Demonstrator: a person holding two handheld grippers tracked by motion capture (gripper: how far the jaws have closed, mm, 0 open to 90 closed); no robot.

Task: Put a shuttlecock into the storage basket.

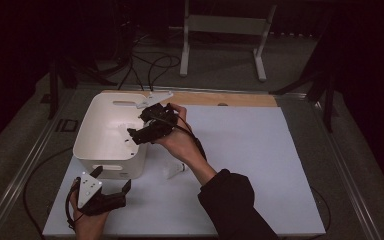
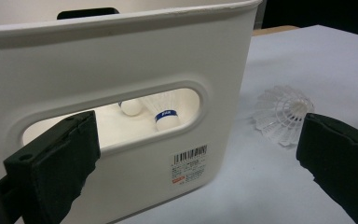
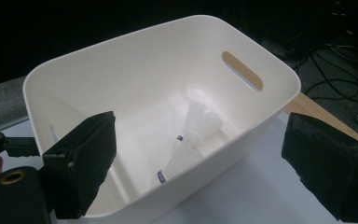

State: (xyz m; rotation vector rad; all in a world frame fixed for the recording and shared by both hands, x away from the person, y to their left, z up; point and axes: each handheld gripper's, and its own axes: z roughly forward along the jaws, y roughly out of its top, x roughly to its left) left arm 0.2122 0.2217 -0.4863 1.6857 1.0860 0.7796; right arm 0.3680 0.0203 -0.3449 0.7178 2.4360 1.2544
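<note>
Shuttlecocks (image 3: pixel 191 140) lie on the floor of the white bin (image 1: pixel 97 150), which stands at the left of the bench (image 1: pixel 260 150), and another clear plastic shuttlecock (image 2: pixel 283 114) rests on the bench just beside the bin's near right corner. Above the bin's right rim the right claw (image 1: pixel 142 127) hangs with its jaws spread wide and nothing between them. The left claw (image 1: pixel 111 181) sits low in front of the bin's handle slot, also wide and holding nothing.
</note>
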